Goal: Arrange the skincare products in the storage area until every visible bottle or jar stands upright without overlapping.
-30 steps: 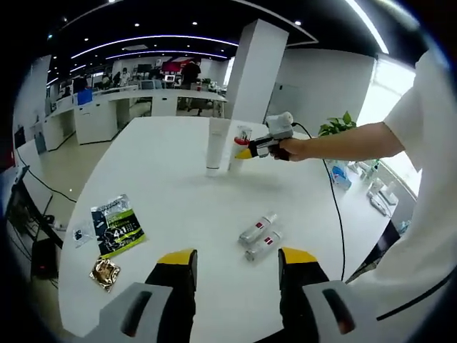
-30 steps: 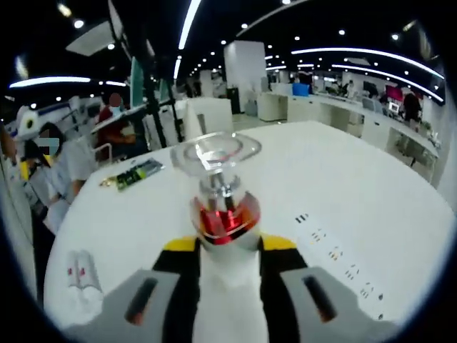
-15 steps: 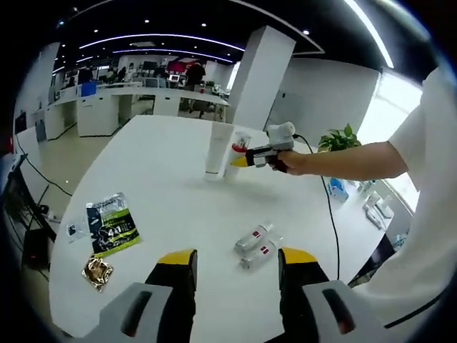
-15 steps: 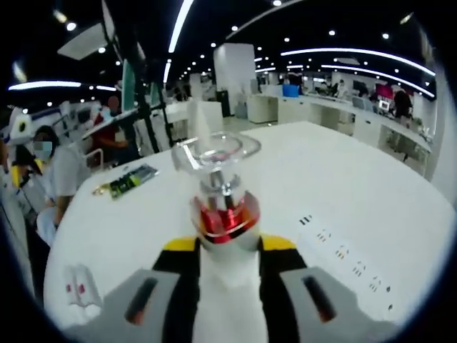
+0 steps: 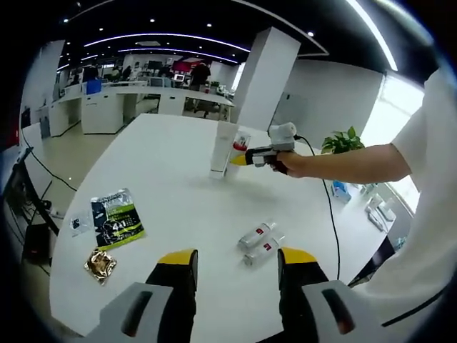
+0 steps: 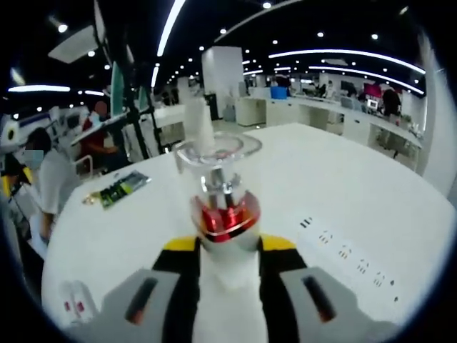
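- Right gripper [image 6: 227, 250]: its fingers are clamped on a white bottle [image 6: 225, 286] with a red collar and a clear cap, held above the white desk [image 6: 343, 193].
- In the left gripper view that same right gripper [image 5: 246, 155] shows at the end of a person's outstretched arm [image 5: 350, 151], carrying the bottle just beside the tall white tube [image 5: 223, 148], on the tube's right.
- The tall white tube stands upright on the far half of the desk [image 5: 171, 179].
- Two small clear bottles [image 5: 260, 241] with red labels lie on their sides, next to each other, well nearer the left gripper than the tube is, and right of the desk's middle.
- Left gripper [image 5: 235, 268]: fingers spread wide with nothing between them, hanging over the near edge of the desk.
- A green and black sachet [image 5: 116, 220] lies flat, far left of the tube, with a small gold packet [image 5: 99, 264] just below it and a small clear packet [image 5: 80, 226] beside it.
- Right gripper view: the sachet [image 6: 118, 188] again, left of the held bottle; the two small bottles [image 6: 75, 309] low left.
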The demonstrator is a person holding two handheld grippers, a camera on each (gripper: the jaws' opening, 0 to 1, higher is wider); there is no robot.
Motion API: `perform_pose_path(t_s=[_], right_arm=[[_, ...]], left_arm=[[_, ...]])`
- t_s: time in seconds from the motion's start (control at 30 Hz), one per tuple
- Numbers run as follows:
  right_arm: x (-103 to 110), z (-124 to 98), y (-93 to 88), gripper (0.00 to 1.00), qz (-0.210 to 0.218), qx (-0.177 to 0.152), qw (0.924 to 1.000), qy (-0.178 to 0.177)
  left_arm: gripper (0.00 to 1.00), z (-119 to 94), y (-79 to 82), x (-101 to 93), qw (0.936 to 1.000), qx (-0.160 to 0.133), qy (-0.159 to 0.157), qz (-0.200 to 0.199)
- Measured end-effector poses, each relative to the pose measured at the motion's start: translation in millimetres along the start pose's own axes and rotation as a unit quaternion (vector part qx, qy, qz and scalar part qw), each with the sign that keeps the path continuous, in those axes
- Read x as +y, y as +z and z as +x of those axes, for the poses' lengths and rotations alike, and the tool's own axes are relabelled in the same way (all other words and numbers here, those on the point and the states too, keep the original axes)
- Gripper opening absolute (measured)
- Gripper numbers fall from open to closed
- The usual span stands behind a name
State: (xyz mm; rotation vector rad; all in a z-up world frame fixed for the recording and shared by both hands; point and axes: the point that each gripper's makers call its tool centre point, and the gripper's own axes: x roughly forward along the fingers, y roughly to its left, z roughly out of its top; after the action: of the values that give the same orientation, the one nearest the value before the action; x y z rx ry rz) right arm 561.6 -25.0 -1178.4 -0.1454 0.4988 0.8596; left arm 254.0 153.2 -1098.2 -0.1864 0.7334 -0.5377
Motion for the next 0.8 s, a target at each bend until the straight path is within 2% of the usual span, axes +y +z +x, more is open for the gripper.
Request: perform_pose_path(t_s=[0.3,0.37,0.43,0.5,0.6,0.63,0.7,0.77,0.8], right_arm=[[-0.4,-0.3,1.0,0.31,0.015,-0.007,0.9997,-0.019],[0.0,-4.3,-8.0,0.39,0.027,0.014,0.9992,-0.026],[1.6,-14.3,-11.6,0.43,0.024,0.010,0.9991,-0.033],[3.0,-29.4,-18.6,0.43,0.051,0.010,0.9980,-0.037],[7.8,-48.3,-29.5,0.44,0.068,0.014,0.9969,-0.036],[16.4,-60.0,-39.7,0.45,0.071,0.030,0.9967,-0.026],[25.8,-71.3,-46.7,0.46,0.069,0.040,0.9967,-0.019],[41.1,-81.0,-53.1,0.46,0.066,0.053,0.9964,0.004],[54.6,-87.5,-57.3,0.46,0.051,0.063,0.9964,0.025]], left_arm=[[0.46,-2.1,-0.4,1.3,1.0000,-0.002,0.000,0.002],[0.46,-1.7,-0.6,1.4,1.0000,-0.003,-0.003,0.000],[0.46,1.7,-1.2,0.9,1.0000,-0.003,-0.009,-0.001],[0.46,4.8,-1.6,0.6,0.9999,-0.003,-0.013,-0.001],[0.46,14.2,0.3,-2.4,0.9996,-0.008,-0.028,-0.007],[0.46,18.4,2.0,-5.7,0.9991,-0.014,-0.037,-0.014],[0.46,27.0,2.1,-12.8,0.9979,-0.018,-0.057,-0.027],[0.46,33.7,0.2,-17.6,0.9972,-0.015,-0.069,-0.025],[0.45,38.4,-0.7,-20.8,0.9971,-0.014,-0.073,-0.018]])
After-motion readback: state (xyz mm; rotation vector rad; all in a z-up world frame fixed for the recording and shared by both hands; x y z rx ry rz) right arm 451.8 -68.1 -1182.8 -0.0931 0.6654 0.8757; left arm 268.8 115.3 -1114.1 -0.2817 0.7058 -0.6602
